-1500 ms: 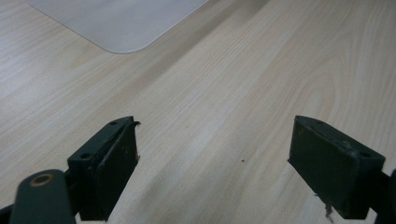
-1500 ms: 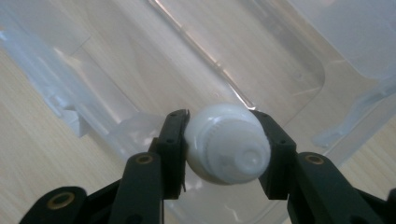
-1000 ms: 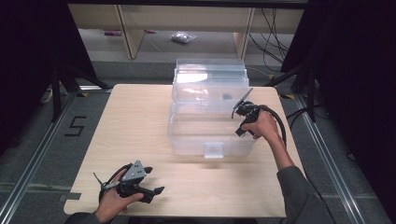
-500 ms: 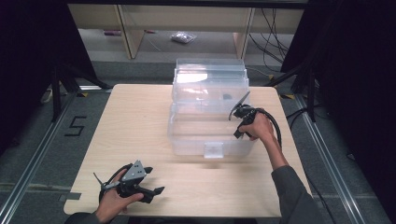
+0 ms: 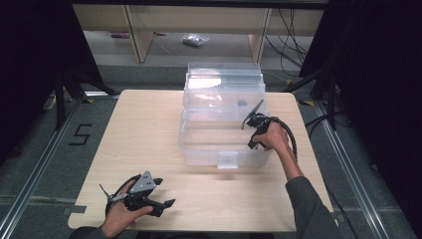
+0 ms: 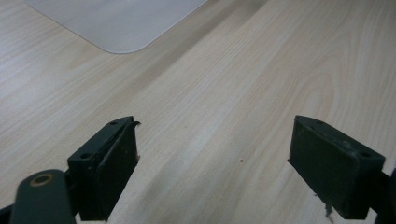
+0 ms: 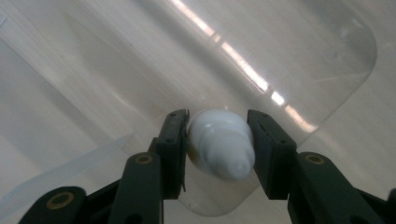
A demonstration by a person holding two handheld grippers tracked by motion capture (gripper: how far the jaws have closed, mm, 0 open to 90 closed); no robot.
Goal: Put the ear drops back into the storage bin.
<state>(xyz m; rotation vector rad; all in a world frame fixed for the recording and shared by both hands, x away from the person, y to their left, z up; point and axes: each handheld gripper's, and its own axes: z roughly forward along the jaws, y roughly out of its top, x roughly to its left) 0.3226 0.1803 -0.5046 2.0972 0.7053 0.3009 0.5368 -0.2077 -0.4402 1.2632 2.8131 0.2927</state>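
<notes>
A clear plastic bin stands in the middle of the wooden table. My right gripper hangs over the bin's right side, pointing down into it. It is shut on a small white rounded piece with a narrower tip, held between both jaws of the right gripper above the bin's clear floor. My left gripper rests low at the table's near left, open, well apart from the bin. In its own view the left gripper has bare wood between its jaws.
A rounded corner of the clear bin lies ahead of the left gripper. A small dark item shows through the bin's far part. Shelving and cables stand beyond the table's far edge.
My right gripper has edged slightly left over the bin, still holding the white piece. The left gripper has stayed put.
</notes>
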